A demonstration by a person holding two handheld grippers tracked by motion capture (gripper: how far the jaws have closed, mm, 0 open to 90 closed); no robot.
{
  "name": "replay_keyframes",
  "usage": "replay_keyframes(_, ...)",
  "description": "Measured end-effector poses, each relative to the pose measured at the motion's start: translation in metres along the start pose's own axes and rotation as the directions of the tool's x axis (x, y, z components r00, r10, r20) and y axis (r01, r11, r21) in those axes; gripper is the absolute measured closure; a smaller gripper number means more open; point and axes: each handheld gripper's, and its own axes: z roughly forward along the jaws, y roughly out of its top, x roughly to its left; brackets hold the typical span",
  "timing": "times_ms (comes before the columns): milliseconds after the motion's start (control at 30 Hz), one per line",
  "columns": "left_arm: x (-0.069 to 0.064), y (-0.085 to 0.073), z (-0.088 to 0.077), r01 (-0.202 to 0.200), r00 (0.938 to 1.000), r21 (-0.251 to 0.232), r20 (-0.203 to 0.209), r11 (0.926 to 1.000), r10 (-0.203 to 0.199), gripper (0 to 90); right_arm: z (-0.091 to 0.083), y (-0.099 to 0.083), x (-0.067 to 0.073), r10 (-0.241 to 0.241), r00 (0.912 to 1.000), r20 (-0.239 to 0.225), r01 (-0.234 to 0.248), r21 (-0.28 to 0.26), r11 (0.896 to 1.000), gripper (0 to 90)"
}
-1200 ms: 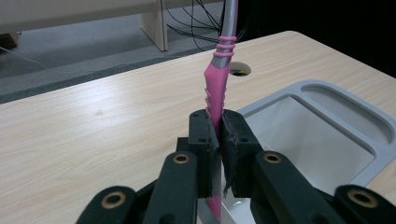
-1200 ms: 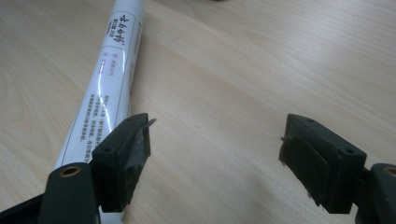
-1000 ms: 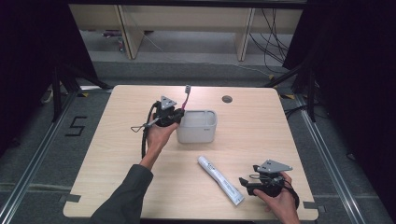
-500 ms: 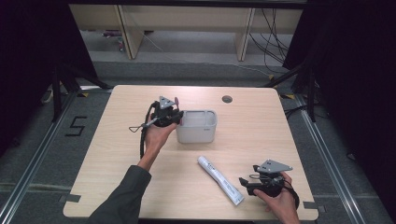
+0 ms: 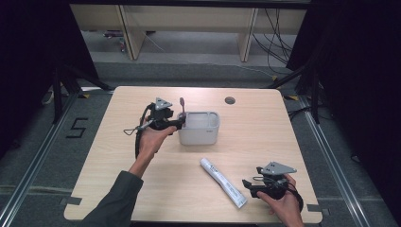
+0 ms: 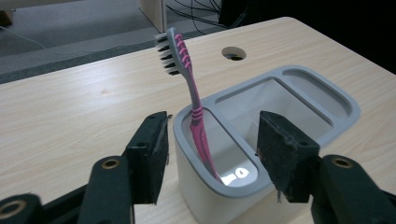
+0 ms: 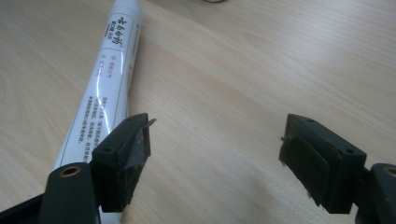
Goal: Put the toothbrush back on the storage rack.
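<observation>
Pale wood is covering the one table (image 5: 142, 189), and four loose things are sitting on or over it: one grey holder (image 5: 199, 128), one pink toothbrush (image 5: 181, 107), one white tube (image 5: 222, 182) and two hand-held grippers. The holder is standing at the middle of the table toward the far side, and the toothbrush is standing tilted in its left end compartment, bristles up. The left gripper (image 5: 177, 124) is hovering just left of the holder; its jaws have just been opening and are now standing spread to either side of the holder's end, pressing on nothing, with the toothbrush handle between them but apart from both pads. The right gripper (image 5: 247, 185) is resting at the near right of the table, jaws spread over bare wood, the tube lying just to its left at a slant. The left gripper view is giving what the high view is blurring: the toothbrush (image 6: 191, 98) is grey and pink with dark bristles, and the holder (image 6: 280, 107) is showing three compartments, a narrow one at each end and a wide one between. The right gripper view is showing fine print along the tube (image 7: 105, 84), too small to read, and one jaw pad just beside the tube's edge; whether they are touching I cannot tell.
</observation>
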Motion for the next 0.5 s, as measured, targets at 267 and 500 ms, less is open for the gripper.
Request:
replay_keyframes(267, 0.007, -0.009, -0.014, 0.015, 0.9999, 0.009, 0.0, 0.9998, -0.015, 37.4, 0.0, 0.0, 0.001, 0.005, 1.0, -0.004, -0.005, 0.003, 1.0, 24.7)
replay_keyframes(500, 0.018, -0.028, -0.029, 0.04, 0.9992, 0.006, 0.002, 0.9992, -0.04, 35.7, 0.0, 0.0, 0.0, 0.001, 1.0, 0.002, -0.001, -0.003, 1.0, 24.8)
